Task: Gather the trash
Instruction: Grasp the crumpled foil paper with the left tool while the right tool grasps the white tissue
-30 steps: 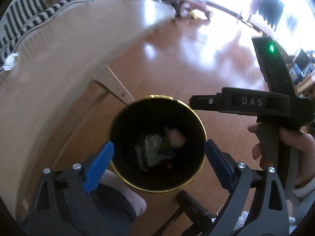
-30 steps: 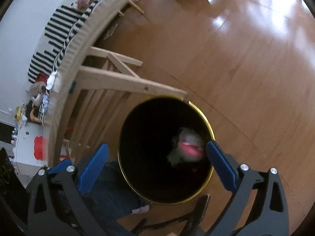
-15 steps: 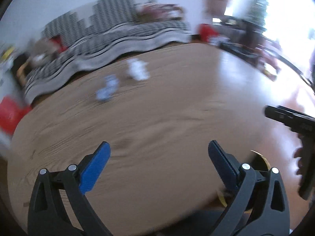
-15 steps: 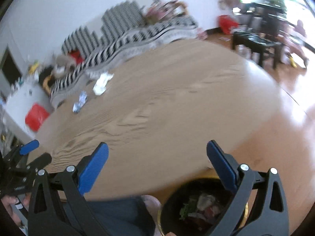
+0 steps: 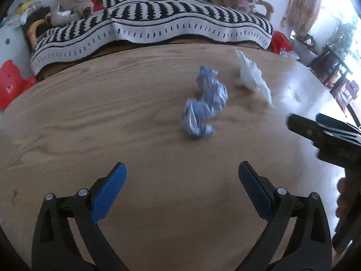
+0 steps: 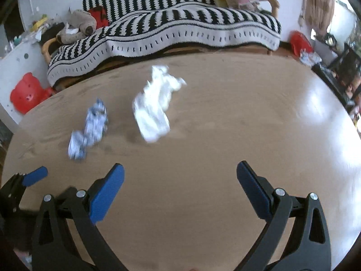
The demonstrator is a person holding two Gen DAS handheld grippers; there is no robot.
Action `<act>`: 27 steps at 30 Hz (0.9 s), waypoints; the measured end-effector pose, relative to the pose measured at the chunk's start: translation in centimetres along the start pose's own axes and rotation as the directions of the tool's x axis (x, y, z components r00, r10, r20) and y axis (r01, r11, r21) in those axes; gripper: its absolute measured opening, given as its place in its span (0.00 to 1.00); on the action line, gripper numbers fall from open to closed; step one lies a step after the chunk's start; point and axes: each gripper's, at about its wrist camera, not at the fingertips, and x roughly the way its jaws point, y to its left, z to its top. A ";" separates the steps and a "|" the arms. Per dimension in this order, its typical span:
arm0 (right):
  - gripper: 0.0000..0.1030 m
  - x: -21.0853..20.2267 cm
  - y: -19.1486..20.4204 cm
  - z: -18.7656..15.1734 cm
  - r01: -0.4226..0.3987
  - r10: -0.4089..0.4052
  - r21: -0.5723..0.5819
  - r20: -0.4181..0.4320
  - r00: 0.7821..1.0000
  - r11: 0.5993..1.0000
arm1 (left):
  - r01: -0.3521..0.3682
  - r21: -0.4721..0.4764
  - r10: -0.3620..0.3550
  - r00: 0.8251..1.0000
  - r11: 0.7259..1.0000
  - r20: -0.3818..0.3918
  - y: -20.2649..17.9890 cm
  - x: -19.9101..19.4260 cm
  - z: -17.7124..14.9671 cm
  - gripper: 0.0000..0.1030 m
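Two handheld grippers hang over a round wooden table (image 5: 94, 122), both tilted down toward its top. The left gripper (image 5: 182, 176) has its blue-padded jaws spread wide with nothing between them; only bare wood lies under the gap. Ahead of it and slightly to its right sits a crumpled blue-and-white wrapper (image 5: 204, 103), lying on the table well apart from the fingertips. Farther ahead and more to the right, near the wrapper but not clearly touching it, lies a crumpled white tissue (image 5: 252, 79).

The right gripper (image 6: 180, 175) likewise stands wide open and empty. From its camera the white tissue (image 6: 154, 106) lies ahead and a little left of its left finger (image 6: 106, 194), while the blue-and-white wrapper (image 6: 89, 128) sits farther left, just beyond the blue tip of the left gripper, which pokes in at the lower left edge of that view. No object stands between either gripper and the two scraps; the tabletop between them is plain wood, with a bright glare patch off to the right.

In the left camera's view the right gripper's black body enters from the right edge, with part of a hand (image 5: 343, 196) below it. Beyond the table's far rim runs a sofa under a black-and-white striped throw (image 5: 158, 20), with a stuffed toy (image 5: 72, 6) at its left end and a red bear-shaped object (image 6: 27, 92) lower left. Both scraps are motion-blurred.
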 end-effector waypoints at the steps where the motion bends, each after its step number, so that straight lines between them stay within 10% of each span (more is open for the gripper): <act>1: 0.93 0.9 0.5 0.9 0.000 0.000 -0.009 -0.008 1.000 1.000 | 0.017 -0.002 -0.017 1.000 1.000 -0.006 0.0 0.4 0.4 0.94; 27: 0.95 7.8 2.5 4.9 0.043 -0.044 -0.039 -0.011 0.999 0.998 | -0.046 0.077 0.044 0.999 0.996 0.023 -0.5 4.3 4.5 0.94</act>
